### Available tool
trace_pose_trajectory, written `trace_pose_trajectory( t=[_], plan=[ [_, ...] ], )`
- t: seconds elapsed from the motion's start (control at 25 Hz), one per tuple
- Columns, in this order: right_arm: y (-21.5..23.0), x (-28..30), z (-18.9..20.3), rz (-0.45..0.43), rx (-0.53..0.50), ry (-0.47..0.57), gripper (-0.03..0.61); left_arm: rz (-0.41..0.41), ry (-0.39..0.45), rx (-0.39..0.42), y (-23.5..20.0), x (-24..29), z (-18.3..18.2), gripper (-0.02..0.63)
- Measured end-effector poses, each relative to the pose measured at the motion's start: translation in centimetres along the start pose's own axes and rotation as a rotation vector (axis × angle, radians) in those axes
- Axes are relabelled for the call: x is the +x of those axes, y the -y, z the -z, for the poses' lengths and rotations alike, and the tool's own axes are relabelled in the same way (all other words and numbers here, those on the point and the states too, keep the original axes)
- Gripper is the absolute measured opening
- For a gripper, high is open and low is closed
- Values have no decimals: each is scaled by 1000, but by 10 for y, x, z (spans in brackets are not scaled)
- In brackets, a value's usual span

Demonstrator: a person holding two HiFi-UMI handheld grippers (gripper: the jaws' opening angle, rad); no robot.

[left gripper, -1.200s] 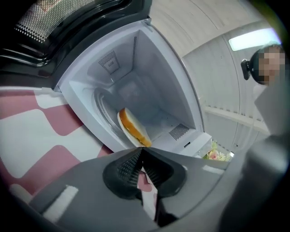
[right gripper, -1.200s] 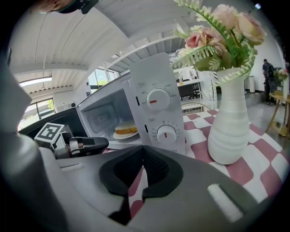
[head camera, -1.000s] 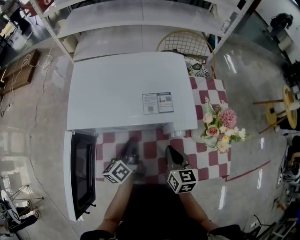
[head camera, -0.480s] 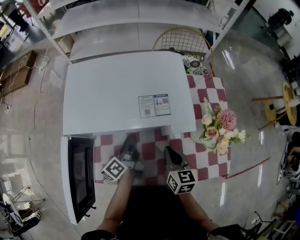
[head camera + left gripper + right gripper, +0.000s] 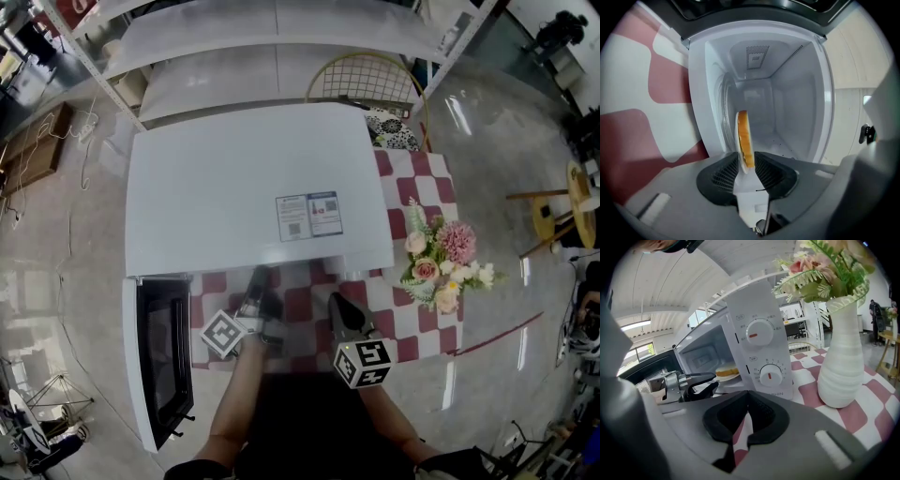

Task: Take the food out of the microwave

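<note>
**Head view.** White microwave (image 5: pixel 234 187) on a red-and-white checked cloth (image 5: pixel 412 319), its door (image 5: pixel 159 352) swung wide open to the left. A vase of pink flowers (image 5: pixel 439 262) stands to the microwave's right. My left gripper (image 5: pixel 261 302) is at the oven mouth and my right gripper (image 5: pixel 339 309) is just beside it, in front of the control panel. Since a second ago the left gripper's marker cube has rolled to a new face. The right one has not shifted.

**Left gripper view.** The picture is rolled sideways, looking straight into the lit cavity (image 5: pixel 787 117). A bun (image 5: pixel 745 136) on a white plate (image 5: pixel 739 161) sits inside, seen edge-on and lined up with the gap between my jaws. Those jaws have just been opening and now stand released. The plate rim shows between them, but the pads press on nothing.

**Right gripper view.** My right jaws are clenched tip to tip on nothing, with only cloth showing behind them. Two dials (image 5: pixel 769 375) face me and the vase is at far right. The left gripper's fingers show just short of the plate. I cannot tell whether they touch it.

**Judgement.** The food is still inside the microwave. The roll and the opening line my left jaws up on the plate's near rim, so I expect to close on it next.
</note>
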State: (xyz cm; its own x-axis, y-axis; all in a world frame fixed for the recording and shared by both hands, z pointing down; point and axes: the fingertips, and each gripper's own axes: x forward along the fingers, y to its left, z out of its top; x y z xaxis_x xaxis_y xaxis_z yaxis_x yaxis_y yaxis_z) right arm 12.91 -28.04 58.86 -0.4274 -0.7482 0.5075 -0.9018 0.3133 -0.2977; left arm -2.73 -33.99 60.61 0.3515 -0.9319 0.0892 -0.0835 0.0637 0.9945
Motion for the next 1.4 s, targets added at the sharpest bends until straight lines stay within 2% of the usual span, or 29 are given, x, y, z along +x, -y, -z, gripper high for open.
trace_pose_trajectory(
  t=[0.24,0.8,1.04,1.24,1.4],
  plan=[
    [2,2,-1,7,2,0,2,22,-3,-79,-4,6,-4,123],
    [4,5,1,13,3,-5,2,46,-22,-162,-2,17,2,120],
    [5,4,3,20,4,-8,2,21,-20,-164,-7,15,1,86],
    [6,4,6,26,-1,-15,2,7,-3,-179,-10,14,-2,11],
    [5,4,7,26,-6,-18,2,12,-6,-181,-9,14,-2,9]
  ],
)
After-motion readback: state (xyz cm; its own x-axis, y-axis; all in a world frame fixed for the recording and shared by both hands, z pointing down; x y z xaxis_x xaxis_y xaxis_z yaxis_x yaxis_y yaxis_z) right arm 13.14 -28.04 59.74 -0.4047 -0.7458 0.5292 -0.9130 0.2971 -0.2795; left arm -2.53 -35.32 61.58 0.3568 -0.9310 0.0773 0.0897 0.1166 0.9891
